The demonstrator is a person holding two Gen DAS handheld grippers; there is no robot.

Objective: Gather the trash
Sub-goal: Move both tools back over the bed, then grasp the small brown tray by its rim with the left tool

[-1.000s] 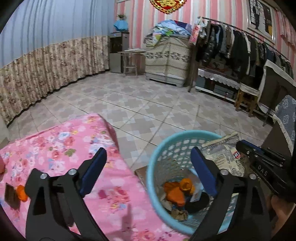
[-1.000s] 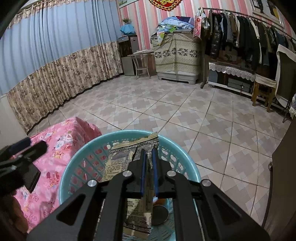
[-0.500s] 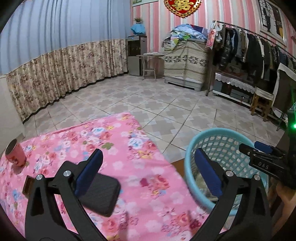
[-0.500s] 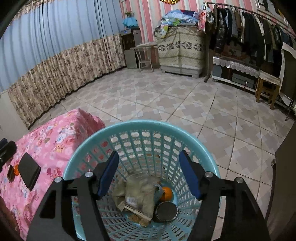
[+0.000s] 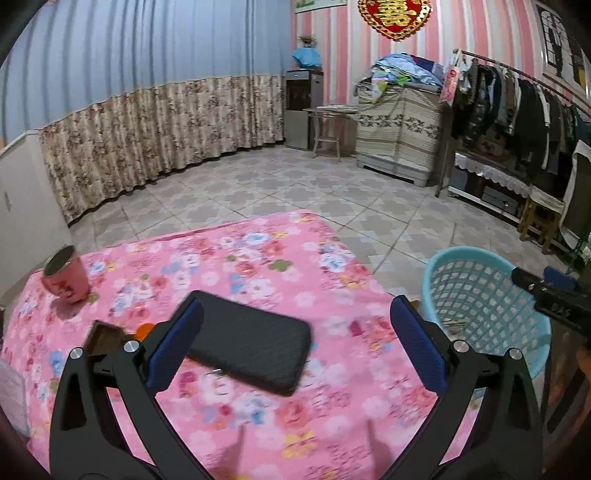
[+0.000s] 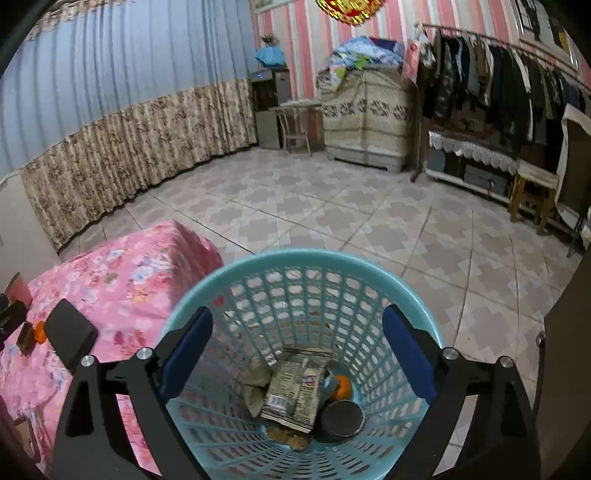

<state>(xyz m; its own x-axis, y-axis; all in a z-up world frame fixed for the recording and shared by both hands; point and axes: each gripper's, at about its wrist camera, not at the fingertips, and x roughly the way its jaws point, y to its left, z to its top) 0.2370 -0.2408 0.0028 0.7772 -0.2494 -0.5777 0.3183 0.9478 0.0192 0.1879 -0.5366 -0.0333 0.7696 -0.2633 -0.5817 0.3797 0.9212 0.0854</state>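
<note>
Right hand-held gripper (image 6: 295, 354) just opening, released over the basket (image 6: 236, 269), paper wrapper (image 6: 295, 391) dropped inside. Left hand-held gripper (image 5: 293, 339) wide, empty, above the desk (image 5: 258, 251). Next: skirt the black case (image 5: 251, 343), reach left for the orange scrap (image 5: 144, 329), pinch low.

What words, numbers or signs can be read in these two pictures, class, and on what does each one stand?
"DAS", roughly, in pale letters on the side of the right gripper, seen in the left wrist view; blurred, so uncertain.
A gold Chinese character on the red wall ornament.
Print and a small logo on the flattened packet in the blue basket: too small to read.
Markings on the pink cup: too blurred to read.
</note>
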